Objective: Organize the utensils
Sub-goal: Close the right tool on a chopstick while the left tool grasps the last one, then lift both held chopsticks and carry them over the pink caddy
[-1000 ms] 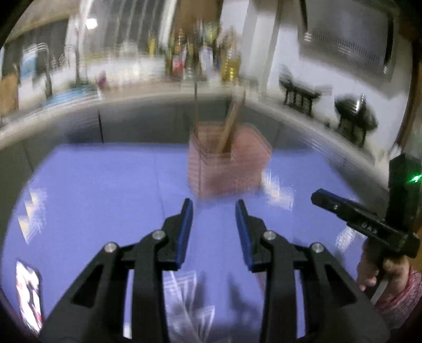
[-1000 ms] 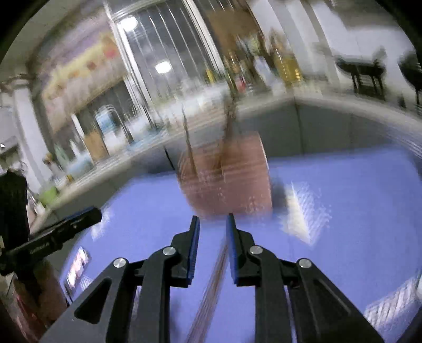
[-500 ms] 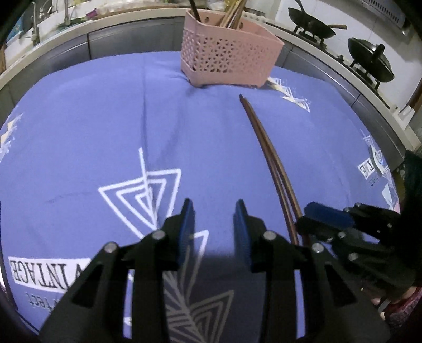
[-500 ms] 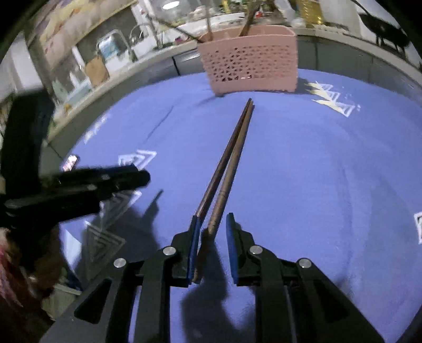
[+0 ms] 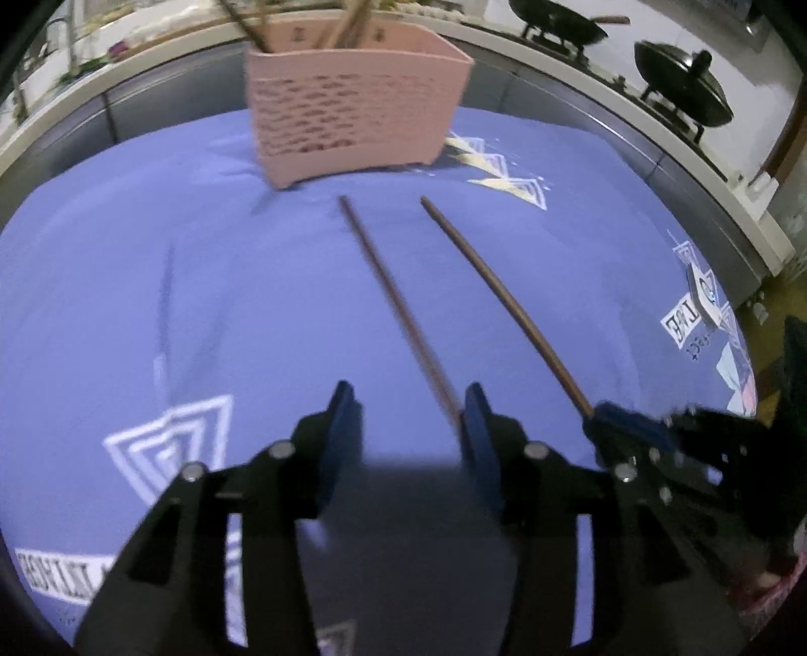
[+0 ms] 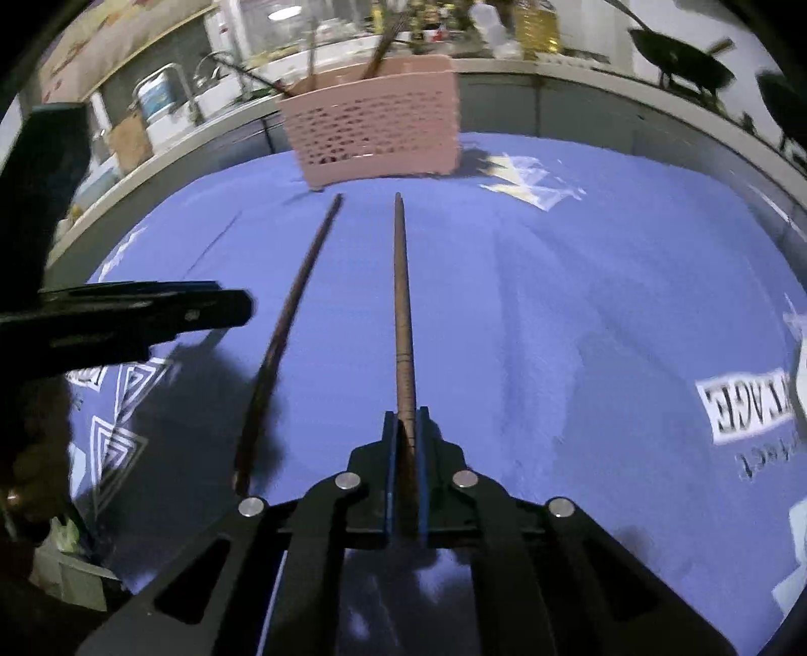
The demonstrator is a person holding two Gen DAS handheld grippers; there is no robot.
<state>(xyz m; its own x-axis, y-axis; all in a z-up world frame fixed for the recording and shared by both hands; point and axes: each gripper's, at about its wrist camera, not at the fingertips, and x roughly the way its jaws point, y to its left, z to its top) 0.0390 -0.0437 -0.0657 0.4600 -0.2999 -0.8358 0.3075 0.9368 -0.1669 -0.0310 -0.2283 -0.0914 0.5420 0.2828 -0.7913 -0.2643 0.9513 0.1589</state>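
Note:
Two long brown chopsticks lie on the blue cloth (image 5: pixel 151 303), both pointing at the pink perforated basket (image 5: pixel 353 101). My right gripper (image 6: pixel 403 429) is shut on the near end of the right chopstick (image 6: pixel 401 303); it also shows in the left wrist view as the right gripper (image 5: pixel 600 419). The left chopstick (image 5: pixel 388 292) runs down to the inner side of my left gripper's right finger. My left gripper (image 5: pixel 408 419) is low over the cloth, its jaws opening, pads not pressing on anything. The left chopstick (image 6: pixel 287 328) also shows in the right wrist view.
Several wooden utensils (image 5: pixel 348 25) stand in the basket (image 6: pixel 373 131). Behind the cloth (image 6: pixel 605 303) runs a grey counter edge with dark woks (image 5: pixel 681 86) on a stove at the right. My left gripper (image 6: pixel 237 310) reaches in from the left of the right wrist view.
The right gripper has shut on one chopstick, and the pair has spread apart. Both grippers have sunk lower towards the cloth. The left jaws stand wider than before.

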